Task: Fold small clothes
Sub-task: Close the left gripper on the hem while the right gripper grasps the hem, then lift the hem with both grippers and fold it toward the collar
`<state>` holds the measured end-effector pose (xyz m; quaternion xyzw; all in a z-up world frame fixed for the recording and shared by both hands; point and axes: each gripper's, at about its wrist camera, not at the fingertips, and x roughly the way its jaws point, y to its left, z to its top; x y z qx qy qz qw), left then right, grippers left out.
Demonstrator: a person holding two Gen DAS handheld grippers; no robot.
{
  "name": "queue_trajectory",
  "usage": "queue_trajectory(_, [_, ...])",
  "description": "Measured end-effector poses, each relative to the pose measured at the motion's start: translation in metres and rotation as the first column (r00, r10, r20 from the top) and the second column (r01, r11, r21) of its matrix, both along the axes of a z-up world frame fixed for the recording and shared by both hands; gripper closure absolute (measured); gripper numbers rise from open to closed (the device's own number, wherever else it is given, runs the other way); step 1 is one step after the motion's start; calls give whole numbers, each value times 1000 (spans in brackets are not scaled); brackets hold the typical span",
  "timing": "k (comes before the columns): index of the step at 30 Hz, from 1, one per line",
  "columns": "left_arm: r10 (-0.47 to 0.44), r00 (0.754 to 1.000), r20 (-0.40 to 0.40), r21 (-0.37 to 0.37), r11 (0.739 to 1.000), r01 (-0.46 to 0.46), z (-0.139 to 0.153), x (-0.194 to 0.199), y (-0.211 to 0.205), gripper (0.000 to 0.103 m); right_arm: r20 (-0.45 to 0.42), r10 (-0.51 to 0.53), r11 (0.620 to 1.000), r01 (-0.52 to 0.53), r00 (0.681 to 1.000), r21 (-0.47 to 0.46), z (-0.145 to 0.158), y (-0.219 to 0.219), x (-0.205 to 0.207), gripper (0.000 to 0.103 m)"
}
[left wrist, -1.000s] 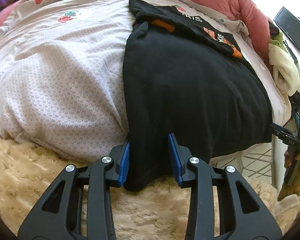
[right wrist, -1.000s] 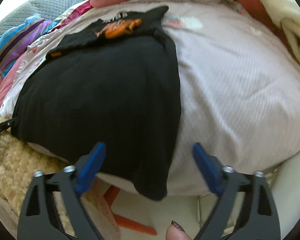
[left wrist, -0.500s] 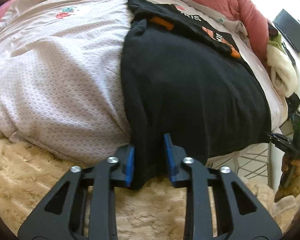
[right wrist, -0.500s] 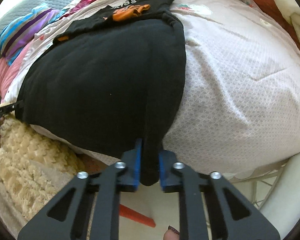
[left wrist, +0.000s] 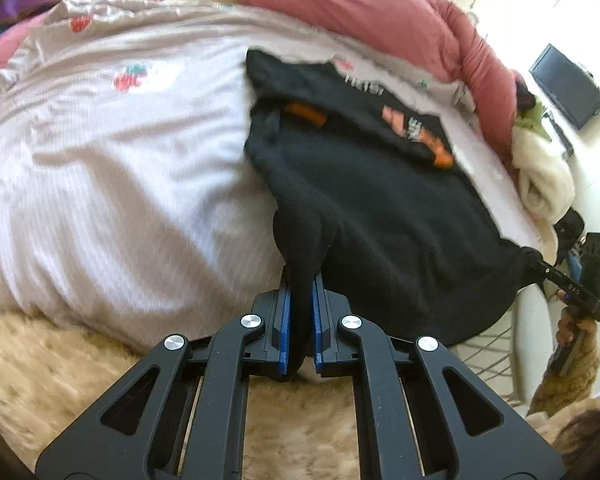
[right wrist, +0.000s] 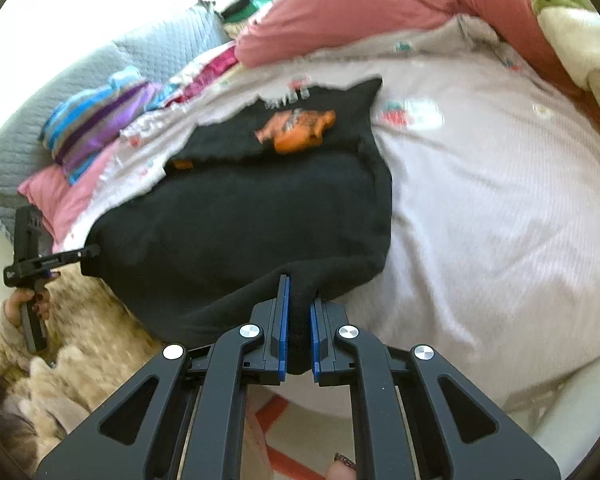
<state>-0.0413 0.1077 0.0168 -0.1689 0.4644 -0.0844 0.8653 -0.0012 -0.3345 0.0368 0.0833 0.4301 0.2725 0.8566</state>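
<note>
Bed (left wrist: 100, 184) with pale patterned duvet, pink quilt (left wrist: 364, 8) bunched along far edge, striped pillow (right wrist: 96, 124) and grey headboard (right wrist: 100, 68) toward far left corner in right wrist view. Cream blanket (left wrist: 544, 176) rolled at far right corner, dark monitor (left wrist: 566, 86) on wall beyond it. Fuzzy tan throw (left wrist: 60, 380) off near edge.

Black shirt (left wrist: 380, 208) spread on duvet, near hem hanging over near edge of bed, orange print (right wrist: 296, 130) on far part, far end folded over on itself. Hem raised off duvet at both near corners.

Left gripper (left wrist: 300, 324) clenched on shirt's near left corner, black fabric pinched between blue pads (left wrist: 285, 332), cloth pulled into a ridge running up from jaws. Same gripper seen from right wrist view (right wrist: 86, 253) at shirt's left corner, hand (right wrist: 24, 304) on its handle.

Right gripper (right wrist: 299, 330) clamped on shirt's near right corner, fabric bunched between pads (right wrist: 283, 332). Also seen from left wrist view (left wrist: 540, 264), tip on shirt corner, cloth drawn taut to it, hand (left wrist: 572, 324) below.

Hem stretched between both grippers just past near edge. Both frames motion-blurred, print text unreadable.
</note>
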Motion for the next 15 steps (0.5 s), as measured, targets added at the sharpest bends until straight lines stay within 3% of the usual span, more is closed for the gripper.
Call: queue_trajectory(15, [87, 982, 166, -103, 992, -70, 63, 61, 26, 101, 201, -95, 990, 72, 975, 119, 65, -15, 55, 96])
